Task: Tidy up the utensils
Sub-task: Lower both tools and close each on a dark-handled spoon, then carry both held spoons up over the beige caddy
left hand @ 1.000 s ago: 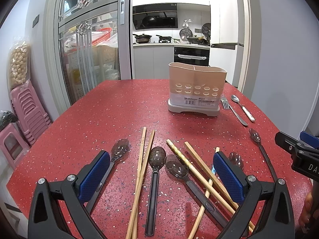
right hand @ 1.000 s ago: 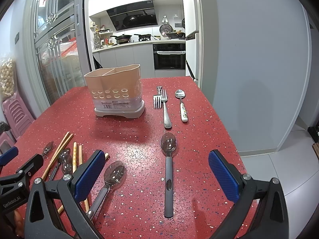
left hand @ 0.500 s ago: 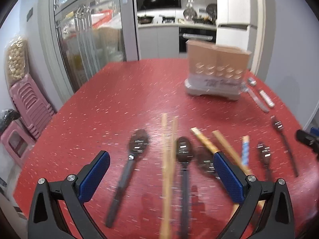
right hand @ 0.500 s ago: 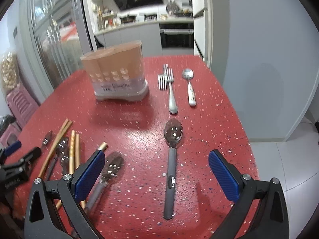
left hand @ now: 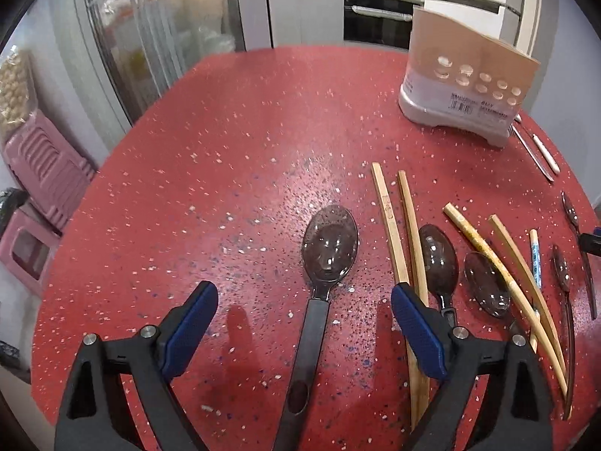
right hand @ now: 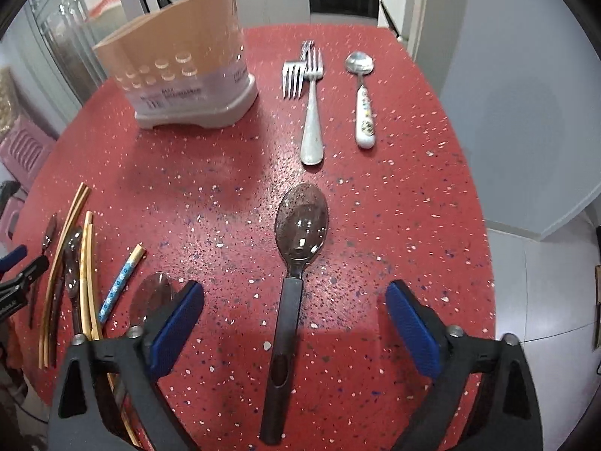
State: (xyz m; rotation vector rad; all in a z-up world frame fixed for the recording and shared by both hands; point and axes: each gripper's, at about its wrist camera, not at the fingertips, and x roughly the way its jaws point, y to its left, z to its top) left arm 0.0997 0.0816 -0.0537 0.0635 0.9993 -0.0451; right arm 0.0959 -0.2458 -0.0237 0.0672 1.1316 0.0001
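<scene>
Room: kitchen behind, glass-door cabinet point(left hand: 157, 37) at left, pink stools point(left hand: 41, 173) stacked beside it.
Bench: red speckled bench point(left hand: 244, 131) carries everything.
Holder: beige utensil holder point(right hand: 184, 71) stands upright at the far end; it sits higher in both views than a second ago, both cameras now tilted further down.
Left claw: left claw point(left hand: 304, 323) wide open, holding nothing; a dark spoon point(left hand: 319, 282) lies on the bench between its pads, untouched. A second ago that spoon lay off to the left pad's side; now its handle is centred in the gap.
Right claw: right claw point(right hand: 295, 319) jaws closing from full spread, pads not touching; a second dark spoon point(right hand: 293, 282) lies between them, bowl pointing away, closer and larger than before.
Chopsticks: wooden chopsticks point(left hand: 398, 233) and more dark spoons point(left hand: 439, 263) lie just right of the left claw.
Far end: metal forks point(right hand: 310, 97) and a white-handled spoon point(right hand: 362, 97) beside the holder, unmoved.
</scene>
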